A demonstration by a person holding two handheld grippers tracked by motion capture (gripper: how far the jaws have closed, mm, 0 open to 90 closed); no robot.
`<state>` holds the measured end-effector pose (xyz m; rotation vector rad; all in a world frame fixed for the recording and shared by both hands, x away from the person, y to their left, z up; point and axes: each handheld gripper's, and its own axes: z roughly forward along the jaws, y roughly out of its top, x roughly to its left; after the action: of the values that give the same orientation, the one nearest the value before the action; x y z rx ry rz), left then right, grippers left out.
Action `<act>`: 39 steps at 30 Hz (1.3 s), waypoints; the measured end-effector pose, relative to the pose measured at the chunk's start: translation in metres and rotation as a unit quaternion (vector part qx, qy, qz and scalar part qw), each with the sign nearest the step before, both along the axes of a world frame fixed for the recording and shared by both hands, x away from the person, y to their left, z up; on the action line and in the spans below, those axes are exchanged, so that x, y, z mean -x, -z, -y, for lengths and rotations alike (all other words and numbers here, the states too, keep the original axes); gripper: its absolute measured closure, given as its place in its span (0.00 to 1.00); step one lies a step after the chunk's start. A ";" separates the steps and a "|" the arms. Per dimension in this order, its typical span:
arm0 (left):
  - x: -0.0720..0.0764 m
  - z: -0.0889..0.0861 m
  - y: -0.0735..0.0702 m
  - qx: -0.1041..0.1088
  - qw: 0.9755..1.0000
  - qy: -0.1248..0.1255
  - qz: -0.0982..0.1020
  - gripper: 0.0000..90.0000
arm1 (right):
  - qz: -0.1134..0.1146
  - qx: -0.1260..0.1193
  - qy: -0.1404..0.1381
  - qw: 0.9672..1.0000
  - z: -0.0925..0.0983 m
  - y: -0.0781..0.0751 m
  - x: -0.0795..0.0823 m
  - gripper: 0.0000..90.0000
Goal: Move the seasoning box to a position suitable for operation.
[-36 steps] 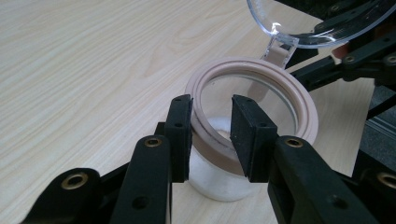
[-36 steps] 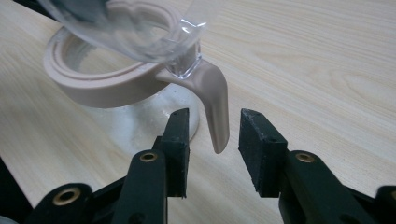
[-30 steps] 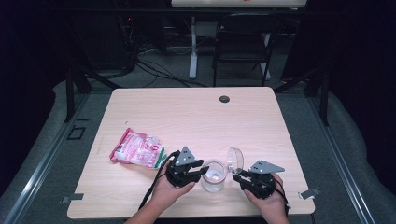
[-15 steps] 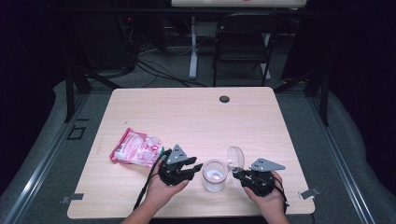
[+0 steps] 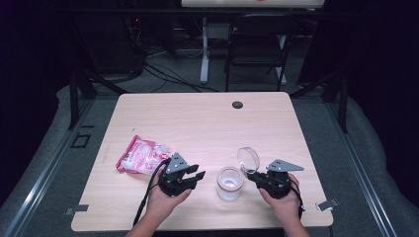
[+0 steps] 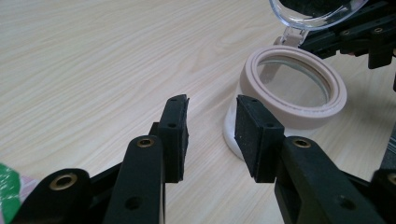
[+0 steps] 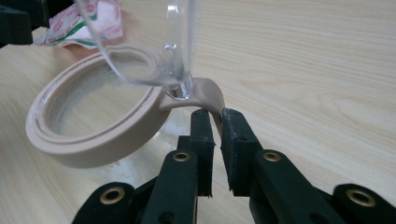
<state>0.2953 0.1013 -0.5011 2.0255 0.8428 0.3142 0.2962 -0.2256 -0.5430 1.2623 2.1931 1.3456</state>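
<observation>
A small clear jar point(image 5: 230, 182) with a beige rim point(image 6: 299, 109) stands near the table's front edge, its hinged clear lid point(image 5: 248, 159) swung up and open. My right gripper point(image 5: 253, 177) sits just right of the jar. Its jaws have just been closing and now pinch the beige hinge tab point(image 7: 210, 95) under the lid point(image 7: 140, 42). My left gripper point(image 5: 197, 177) is a short way left of the jar, open, with nothing between its pads point(image 6: 173, 135). In the left gripper view the jar point(image 6: 294, 88) stands ahead and to the right.
A pink and white snack bag point(image 5: 141, 155) lies on the table left of my left gripper, its corner in the right gripper view point(image 7: 93, 23). A black grommet point(image 5: 237, 104) sits near the far edge. A chair point(image 5: 257, 44) stands beyond the table.
My left gripper has drawn back to the left, away from the jar it was touching. My right gripper's jaws have narrowed onto the lid's hinge tab. The jar and lid have stayed put.
</observation>
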 end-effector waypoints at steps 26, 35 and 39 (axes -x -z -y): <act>0.005 -0.054 -0.001 0.019 0.996 -0.083 -0.005 0.66 | 0.000 0.001 -0.001 1.000 -0.009 0.002 -0.029 0.94; 0.003 -0.063 -0.001 0.023 0.995 -0.095 -0.002 0.65 | 0.001 0.002 -0.003 1.000 -0.009 0.003 -0.031 0.94; 0.003 -0.067 -0.001 0.025 0.995 -0.101 0.000 0.64 | 0.000 0.003 -0.004 1.000 -0.010 0.004 -0.033 0.94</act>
<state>0.2925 0.1679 -0.4997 1.8982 1.0483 0.4011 0.3291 -0.2158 -0.5466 1.2514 2.2029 1.3405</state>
